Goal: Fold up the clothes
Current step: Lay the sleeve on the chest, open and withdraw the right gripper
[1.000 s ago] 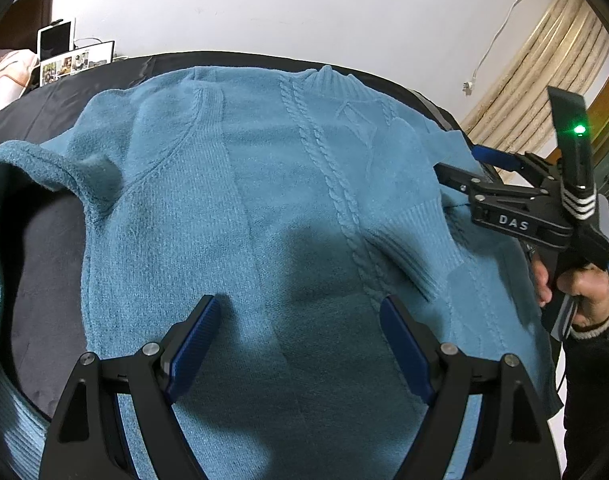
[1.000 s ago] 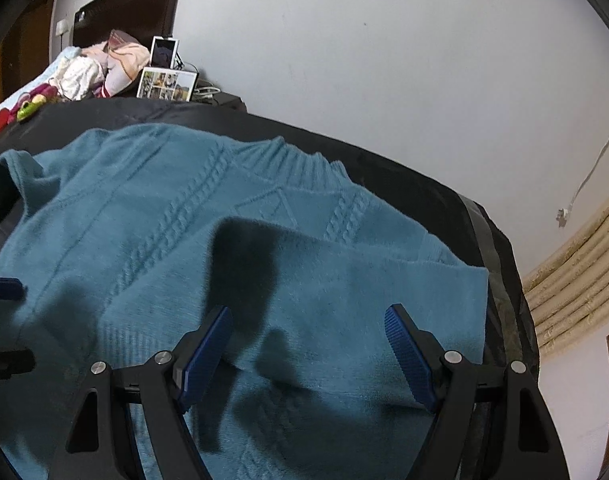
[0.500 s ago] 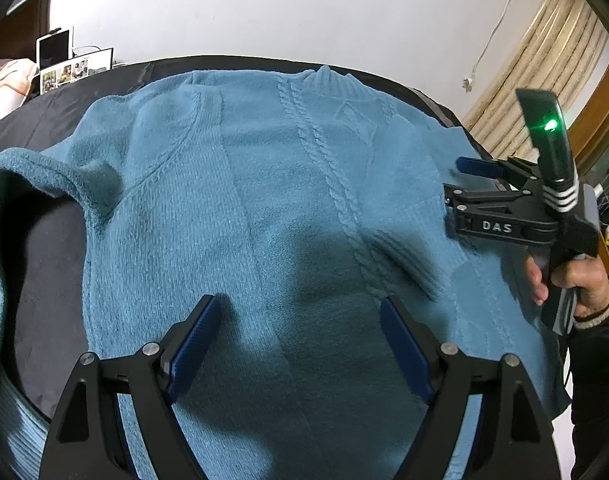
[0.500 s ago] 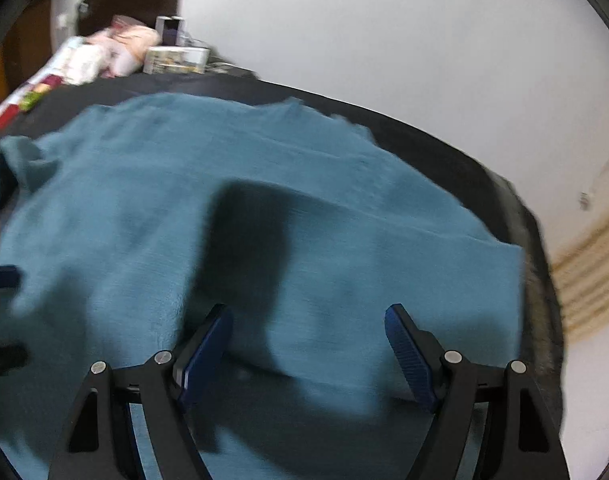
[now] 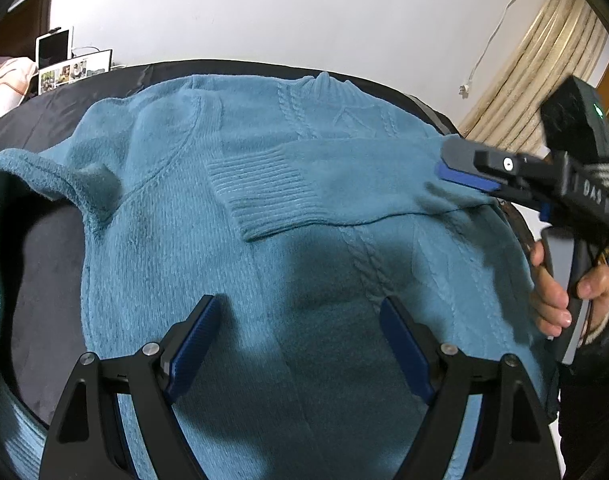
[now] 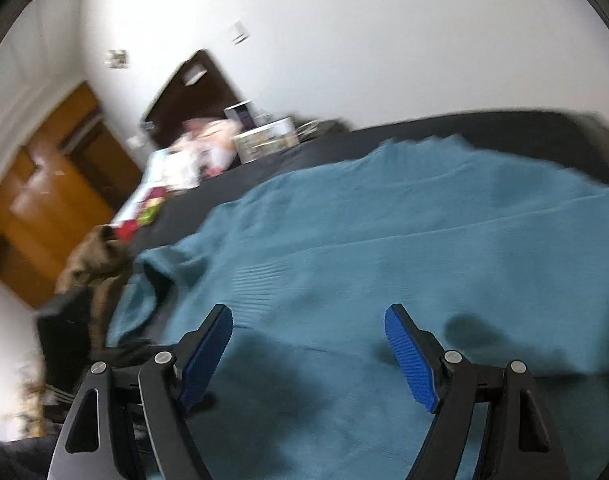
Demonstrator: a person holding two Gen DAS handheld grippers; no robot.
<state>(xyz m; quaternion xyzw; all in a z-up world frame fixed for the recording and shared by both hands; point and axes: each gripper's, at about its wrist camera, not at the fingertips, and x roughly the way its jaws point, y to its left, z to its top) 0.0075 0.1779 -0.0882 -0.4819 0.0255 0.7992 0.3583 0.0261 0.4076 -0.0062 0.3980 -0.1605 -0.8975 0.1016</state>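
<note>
Right wrist view blurred | right gripper (image 6: 308, 354) fingers released | left gripper (image 5: 296, 344) fingers released | sweater (image 5: 304, 208) hem cut off

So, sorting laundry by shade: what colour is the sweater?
Teal blue, with cable-knit pattern, the sweater shows best in the left wrist view.

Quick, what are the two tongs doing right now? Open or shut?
Left tongs: open, holding nothing, over the blue sweater.
Right tongs: open, holding nothing; the folded sleeve lies free.
</note>
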